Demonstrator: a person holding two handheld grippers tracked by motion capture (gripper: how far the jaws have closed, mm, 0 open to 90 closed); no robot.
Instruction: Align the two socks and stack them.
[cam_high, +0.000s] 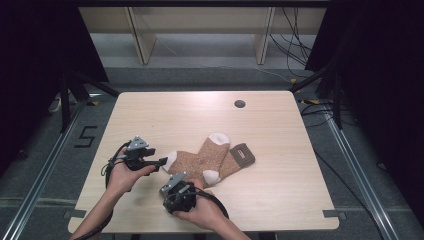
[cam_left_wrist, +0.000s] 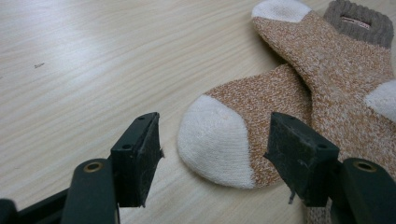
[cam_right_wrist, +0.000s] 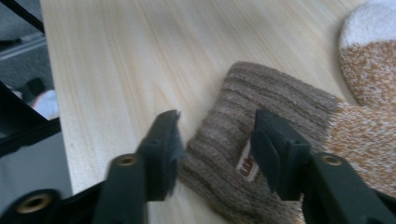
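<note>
From above, two tan socks (cam_high: 212, 160) lie crossed near the middle of the table (cam_high: 150, 115), my left gripper (cam_high: 161, 162) just beside a white toe and my right gripper (cam_high: 175, 186) at their near edge. My left gripper's (cam_left_wrist: 212, 149) view has its jaws wide, the white toe (cam_left_wrist: 215, 142) between them untouched. My right gripper's (cam_right_wrist: 215, 149) view has its jaws apart astride a brown ribbed cuff (cam_right_wrist: 261, 100), not pressing it.

Setting was a lab recording bay: pale wooden table (cam_high: 150, 110) amid black curtains (cam_high: 30, 60), aluminium floor rails (cam_high: 45, 165), loose cables (cam_high: 292, 45).
</note>
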